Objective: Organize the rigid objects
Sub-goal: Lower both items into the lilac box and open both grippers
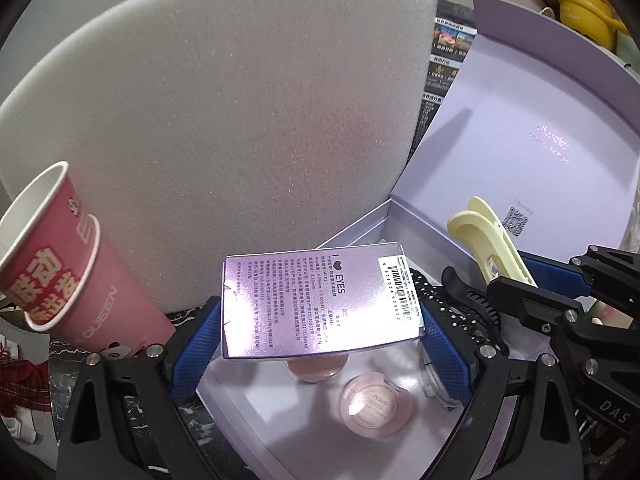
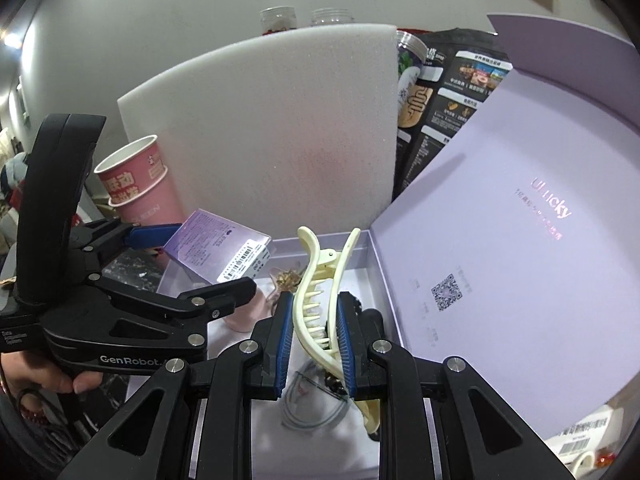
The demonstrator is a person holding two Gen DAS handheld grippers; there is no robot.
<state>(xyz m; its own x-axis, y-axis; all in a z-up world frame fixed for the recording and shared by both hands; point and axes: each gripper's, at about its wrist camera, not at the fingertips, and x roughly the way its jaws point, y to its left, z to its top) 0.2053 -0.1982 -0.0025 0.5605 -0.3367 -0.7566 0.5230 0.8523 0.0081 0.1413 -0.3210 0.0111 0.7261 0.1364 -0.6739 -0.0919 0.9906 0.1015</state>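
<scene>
Two things are in the air here and both hang right over the open lilac box (image 2: 372,256), so the whole next bit comes down to what sits straight under each one

The left gripper (image 1: 320,320) has its jaws spread wide, but that's not empty-wide: the blue pads are pressed on the two short ends of the shiny purple carton (image 1: 320,300). Its long axis runs straight across from pad to pad, the printed face tilts up at the camera, and it hovers over the box's near-left corner. Directly below it sit two pink round jars (image 1: 374,406), one half hidden under the carton, so a straight drop probably lands on them

The right gripper (image 2: 312,340) is pinched nearly closed on the cream hair claw (image 2: 316,300), which stands upright between the pads, teeth inward, tips pointing away toward the raised lid (image 2: 520,200). It's over the right part of the box, with a greyish cable loop (image 2: 312,408) and something dark under it

I'd guess the claw hand has the easier drop; the carton needs a free patch of floor beside the jars
</scene>
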